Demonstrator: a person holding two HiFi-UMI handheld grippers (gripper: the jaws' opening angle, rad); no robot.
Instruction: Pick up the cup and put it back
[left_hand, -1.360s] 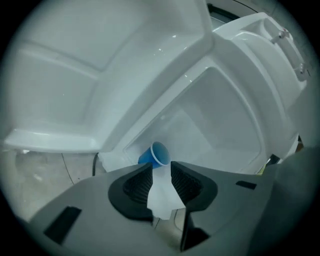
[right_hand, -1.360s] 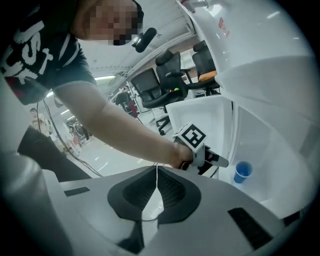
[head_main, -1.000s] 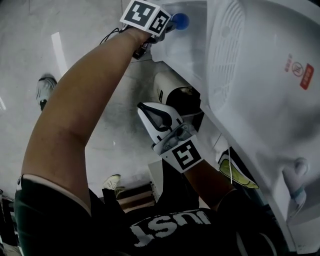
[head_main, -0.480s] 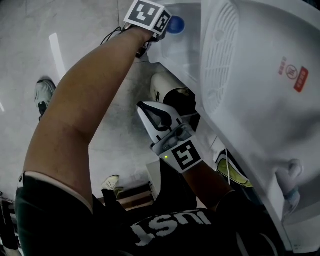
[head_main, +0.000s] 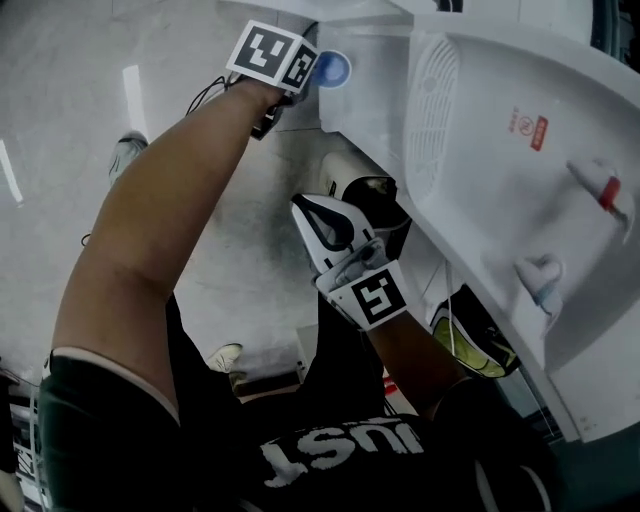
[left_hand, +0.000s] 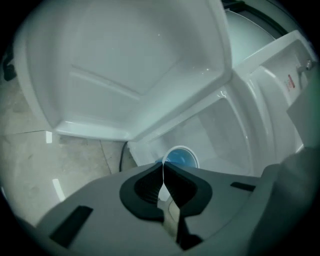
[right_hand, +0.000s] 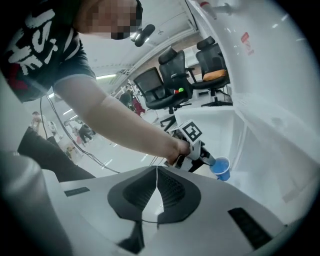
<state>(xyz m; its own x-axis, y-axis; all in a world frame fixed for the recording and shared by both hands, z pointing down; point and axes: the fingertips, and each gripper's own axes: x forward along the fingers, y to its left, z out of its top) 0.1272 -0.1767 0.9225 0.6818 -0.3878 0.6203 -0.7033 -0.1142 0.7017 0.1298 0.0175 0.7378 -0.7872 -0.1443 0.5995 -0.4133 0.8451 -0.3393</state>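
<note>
Pinching blue cup (left_hand: 181, 158) rim, left hand-held gripper (left_hand: 163, 165)

Blue cup (head_main: 331, 68), paler at rim. Left tongs (head_main: 316, 68): pale grey body, black ribbed pads. Marker cube (head_main: 270, 55): white, black square patterns. Right tongs (head_main: 298, 205): white shell, black inner pads, same black-on-white marker. White appliance (head_main: 480, 150), slotted vent pattern, small red sticker (head_main: 538, 128), red tap tip (head_main: 608, 193). Grey mottled floor (head_main: 60, 120), pale glare streaks. Black shirt (head_main: 330, 450), white lettering. Black office chairs (right_hand: 160, 90), orange cushion (right_hand: 216, 75) on one.
</note>
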